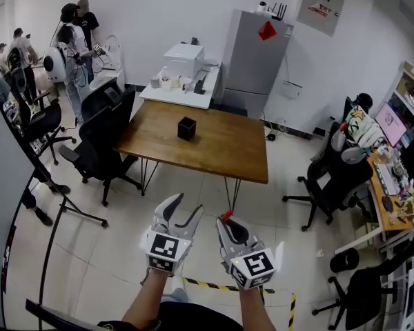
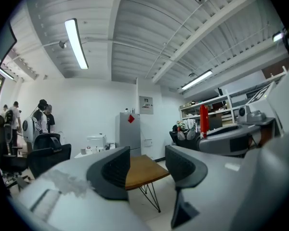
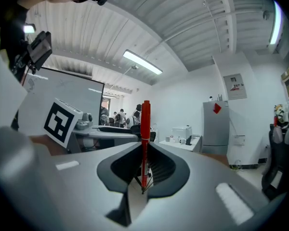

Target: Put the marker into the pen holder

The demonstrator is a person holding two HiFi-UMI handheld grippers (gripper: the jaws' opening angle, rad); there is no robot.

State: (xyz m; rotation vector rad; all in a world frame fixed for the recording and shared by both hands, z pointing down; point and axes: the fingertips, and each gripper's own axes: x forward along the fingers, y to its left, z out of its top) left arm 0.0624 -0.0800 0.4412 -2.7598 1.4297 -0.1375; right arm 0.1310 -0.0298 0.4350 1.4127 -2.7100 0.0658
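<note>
A red marker [image 3: 145, 138] stands upright between the jaws of my right gripper [image 3: 144, 177], which is shut on it. Its red tip [image 1: 227, 215] pokes up from that gripper [image 1: 229, 223] in the head view, and the left gripper view shows the marker [image 2: 203, 121] off to the right. My left gripper [image 1: 185, 207] is held beside the right one, its jaws a little apart with nothing between them [image 2: 148, 170]. The black pen holder [image 1: 186, 128] stands on the wooden table [image 1: 228, 150], well ahead of both grippers across open floor.
Black office chairs [image 1: 100, 140] stand left of the table and another [image 1: 331, 181] to its right. Behind the table are a white side table [image 1: 176, 92] with a printer and a grey fridge [image 1: 255, 61]. People stand at far left [image 1: 76, 43]. Striped tape [image 1: 207, 286] marks the floor.
</note>
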